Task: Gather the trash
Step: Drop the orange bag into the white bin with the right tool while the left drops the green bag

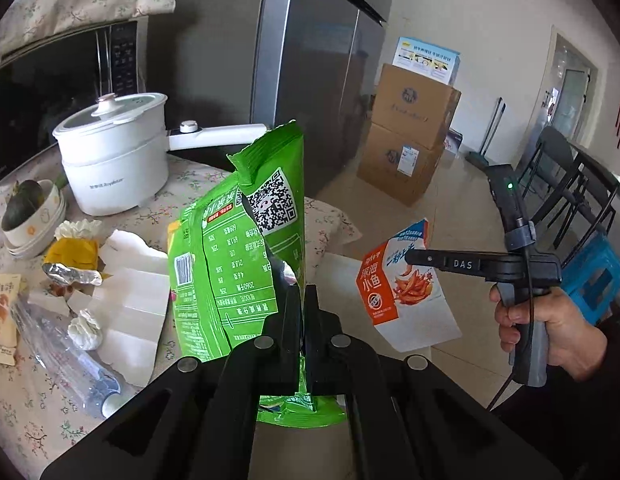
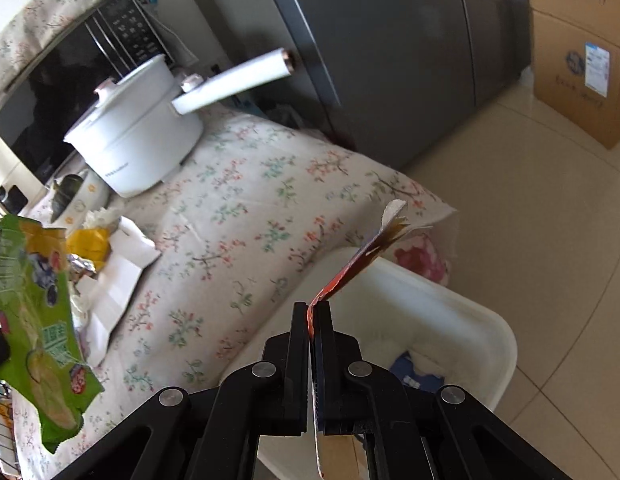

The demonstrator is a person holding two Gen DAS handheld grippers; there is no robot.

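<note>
My left gripper (image 1: 303,296) is shut on a torn green snack bag (image 1: 245,248) and holds it upright above the table's edge; the bag also shows at the left of the right wrist view (image 2: 41,320). My right gripper (image 2: 313,312) is shut on an orange and white snack packet (image 2: 358,264), held above a white trash bin (image 2: 470,320). In the left wrist view the right gripper (image 1: 414,258) holds that packet (image 1: 398,284) out to the right of the green bag.
On the floral tablecloth (image 2: 249,208) lie white paper (image 1: 129,280), yellow wrapper (image 1: 71,252), foil (image 1: 71,276), a plastic bottle (image 1: 65,348) and a small packet (image 1: 3,316). A white pot (image 1: 117,152), bowls (image 1: 29,216), microwave (image 1: 49,92), fridge (image 1: 310,60) and cardboard boxes (image 1: 406,128) stand behind.
</note>
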